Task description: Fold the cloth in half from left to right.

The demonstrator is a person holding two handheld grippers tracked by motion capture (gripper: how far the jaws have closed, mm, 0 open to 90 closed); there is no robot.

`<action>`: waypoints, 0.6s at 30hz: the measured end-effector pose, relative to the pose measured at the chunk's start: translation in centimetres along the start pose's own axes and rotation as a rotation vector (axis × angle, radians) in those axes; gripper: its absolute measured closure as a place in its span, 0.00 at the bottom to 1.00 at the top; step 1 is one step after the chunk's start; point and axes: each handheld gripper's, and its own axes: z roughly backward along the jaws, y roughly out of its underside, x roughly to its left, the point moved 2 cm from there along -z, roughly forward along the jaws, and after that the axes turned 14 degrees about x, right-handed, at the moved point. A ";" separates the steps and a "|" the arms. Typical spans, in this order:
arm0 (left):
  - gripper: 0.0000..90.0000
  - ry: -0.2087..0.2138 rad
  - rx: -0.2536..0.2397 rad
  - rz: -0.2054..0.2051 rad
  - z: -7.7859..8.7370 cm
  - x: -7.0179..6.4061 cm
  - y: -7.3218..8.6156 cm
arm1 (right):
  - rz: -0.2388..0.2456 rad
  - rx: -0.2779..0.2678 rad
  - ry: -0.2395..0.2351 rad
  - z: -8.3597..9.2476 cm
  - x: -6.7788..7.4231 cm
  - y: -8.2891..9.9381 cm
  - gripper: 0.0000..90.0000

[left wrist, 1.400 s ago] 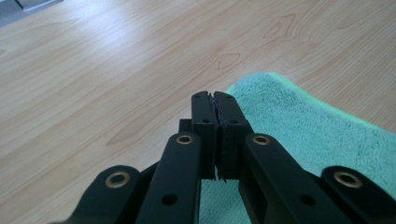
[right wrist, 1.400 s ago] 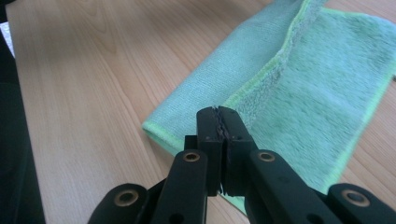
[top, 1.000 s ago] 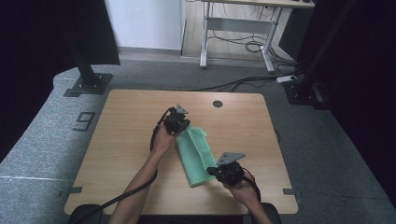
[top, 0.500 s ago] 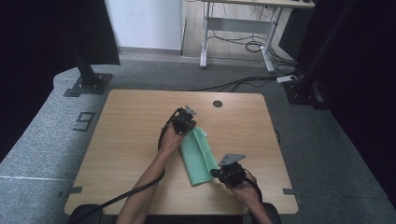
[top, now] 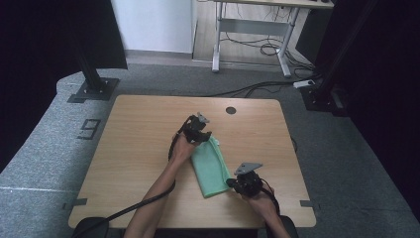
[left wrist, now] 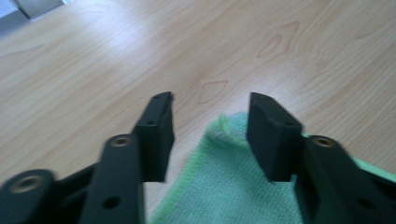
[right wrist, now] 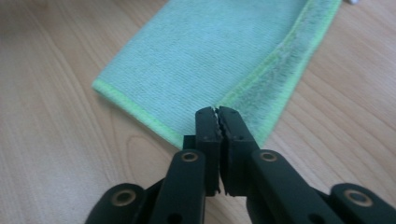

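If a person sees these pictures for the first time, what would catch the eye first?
Probably the green cloth, folded into a long strip, bright against the pale wooden table near its middle. Next come the two black tools at its ends: the left gripper at the far end, its jaws just opened and standing apart over the cloth's corner, and the right gripper at the near end, its jaws pressed together on the cloth's edge.
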 end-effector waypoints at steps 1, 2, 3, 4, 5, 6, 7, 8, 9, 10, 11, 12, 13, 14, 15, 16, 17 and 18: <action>0.47 0.000 0.000 0.000 0.0 0.0 0.0 | -0.007 0.000 0.006 0.1 -0.1 0.1 0.89; 0.43 -0.010 -0.006 0.007 0.5 0.2 0.0 | -0.014 -0.004 0.014 0.2 -0.3 0.1 0.86; 0.40 -0.010 -0.006 0.007 0.5 0.2 0.0 | -0.014 -0.004 0.014 0.2 -0.3 0.1 0.86; 0.37 -0.009 -0.018 0.015 1.0 0.4 0.0 | -0.026 -0.018 0.029 0.4 -0.6 0.2 0.78; 0.35 -0.006 -0.024 0.018 1.3 0.5 0.0 | -0.032 -0.025 0.034 0.5 -0.7 0.2 0.76; 0.34 -0.007 -0.029 0.020 1.7 0.6 0.1 | -0.039 -0.034 0.042 0.7 -0.9 0.2 0.73; 0.33 -0.006 -0.033 0.020 1.9 0.6 0.2 | -0.046 -0.044 0.056 0.9 -1.0 0.2 0.70; 0.32 0.000 -0.033 0.020 2.2 0.7 0.3 | -0.053 -0.051 0.066 1.1 -1.2 0.3 0.67; 0.30 0.000 -0.033 0.020 2.2 0.7 0.3 | -0.059 -0.061 0.074 1.3 -1.4 0.3 0.64; 0.30 0.007 -0.029 0.020 2.4 0.7 0.5 | -0.059 -0.061 0.074 1.3 -1.4 0.3 0.64; 0.25 0.018 -0.017 0.016 2.6 0.6 0.8 | -0.071 -0.075 0.080 1.4 -1.8 0.1 0.58; 0.24 0.019 -0.013 0.010 2.9 0.5 1.3 | -0.076 -0.078 0.082 1.4 -1.9 0.0 0.56; 0.22 0.023 -0.009 0.011 3.0 0.4 1.6 | -0.076 -0.083 0.088 1.3 -2.0 -0.1 0.53; 0.20 0.031 -0.004 0.011 3.0 0.3 2.0 | -0.077 -0.086 0.088 1.2 -2.1 -0.3 0.51; 0.18 0.035 0.005 0.009 3.1 0.3 2.4 | -0.080 -0.085 0.082 1.0 -2.1 -0.4 0.49; 0.17 0.034 0.011 0.008 3.1 0.1 2.8 | -0.073 -0.081 0.081 0.8 -2.2 -0.5 0.47; 0.16 0.036 0.017 0.008 3.1 0.0 3.2 | -0.066 -0.073 0.085 0.6 -2.2 -0.6 0.46; 0.16 0.038 0.023 0.006 3.0 -0.1 3.7 | -0.060 -0.062 0.090 0.3 -2.2 -0.7 0.45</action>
